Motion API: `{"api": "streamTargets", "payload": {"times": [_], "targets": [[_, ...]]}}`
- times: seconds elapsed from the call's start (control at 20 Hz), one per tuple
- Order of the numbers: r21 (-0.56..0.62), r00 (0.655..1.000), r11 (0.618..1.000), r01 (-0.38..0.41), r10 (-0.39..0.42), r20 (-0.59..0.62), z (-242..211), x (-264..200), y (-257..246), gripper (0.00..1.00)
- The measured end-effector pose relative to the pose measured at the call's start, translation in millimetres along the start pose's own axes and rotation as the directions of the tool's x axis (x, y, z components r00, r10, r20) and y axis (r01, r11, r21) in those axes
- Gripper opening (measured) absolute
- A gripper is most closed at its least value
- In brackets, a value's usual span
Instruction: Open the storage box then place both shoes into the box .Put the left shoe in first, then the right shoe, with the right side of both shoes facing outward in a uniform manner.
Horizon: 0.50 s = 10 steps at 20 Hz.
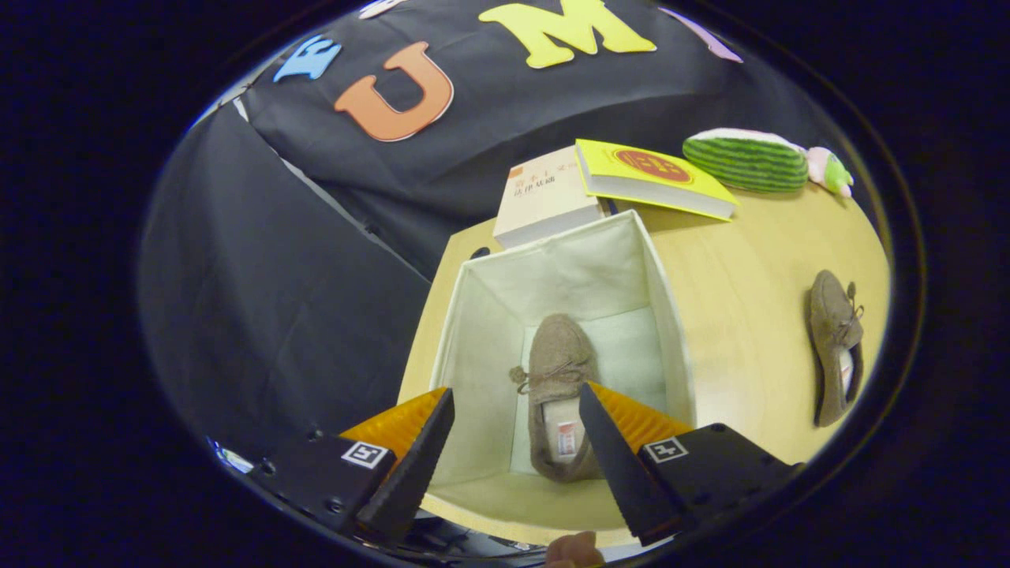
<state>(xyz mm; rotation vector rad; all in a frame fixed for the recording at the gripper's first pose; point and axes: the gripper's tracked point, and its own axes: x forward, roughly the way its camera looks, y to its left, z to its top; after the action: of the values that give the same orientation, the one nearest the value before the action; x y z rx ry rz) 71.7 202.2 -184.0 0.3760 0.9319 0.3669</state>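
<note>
**Extra items at the far end of the surface**

On the light wooden surface (742, 300) lie two books & a soft toy. A cream book (544, 201) lies flat near the black cloth wall. A yellow book (651, 177) w/ a red round mark rests beside it, its corner over the cream one. Further to the side lies a green striped plush (746, 160), watermelon-like, w/ a small pink-green piece (828, 170) at its end.

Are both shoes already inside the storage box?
No. One shoe lies in the open storage box between the open claw fingers, while the other shoe rests on the table beside the box.
</note>
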Motion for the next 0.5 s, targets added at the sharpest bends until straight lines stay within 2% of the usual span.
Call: {"api": "streamTargets", "payload": {"times": [0.35, 0.5], "targets": [[-0.160, 0.992, 0.982, 0.103, -0.090, 0.087, 7, -67, -41, 1.00], [-0.159, 0.992, 0.981, 0.112, -0.102, 0.073, 2, -85, -67, 1.00]]}}
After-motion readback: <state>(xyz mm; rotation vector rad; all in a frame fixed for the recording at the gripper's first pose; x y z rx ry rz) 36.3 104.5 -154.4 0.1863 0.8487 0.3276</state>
